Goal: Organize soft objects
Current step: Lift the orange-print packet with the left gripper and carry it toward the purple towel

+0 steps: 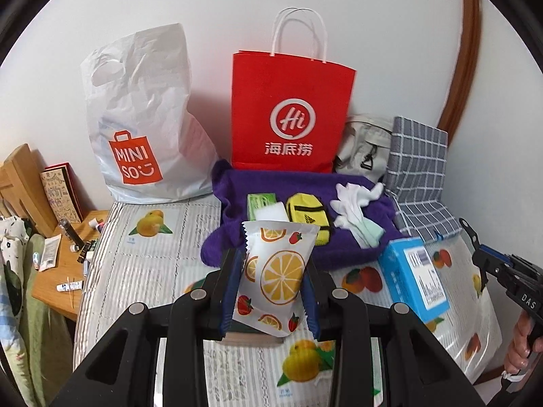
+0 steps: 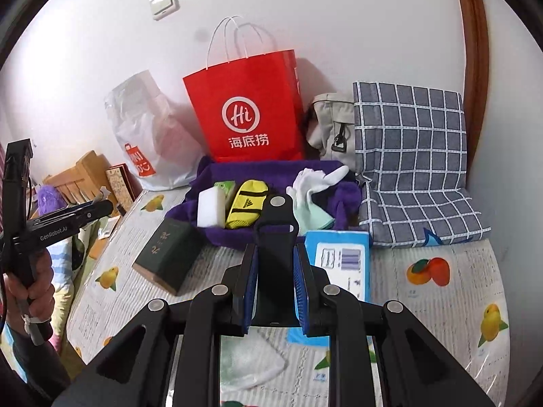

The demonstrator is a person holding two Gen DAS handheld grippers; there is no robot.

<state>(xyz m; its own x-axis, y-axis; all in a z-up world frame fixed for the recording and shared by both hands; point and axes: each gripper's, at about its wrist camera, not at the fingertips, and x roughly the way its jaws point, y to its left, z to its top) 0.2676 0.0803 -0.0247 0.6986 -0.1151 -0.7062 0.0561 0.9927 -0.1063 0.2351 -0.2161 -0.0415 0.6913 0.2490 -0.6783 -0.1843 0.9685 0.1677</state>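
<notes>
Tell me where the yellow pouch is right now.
In both wrist views the yellow pouch lies on the purple towel, in front of the red paper bag, between the white sponge block and the white gloves.

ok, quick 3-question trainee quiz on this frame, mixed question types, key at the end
1. True or false: the left gripper is shut on the fruit-print packet.
2. What does the right gripper hold? A) the white sponge B) a black strap-like object C) the yellow pouch
3. Fill in: the sponge, the pouch and the white socks lie on a ____ coloured cloth in front of the red paper bag.

Key: 1 true; 2 B; 3 purple.
</notes>
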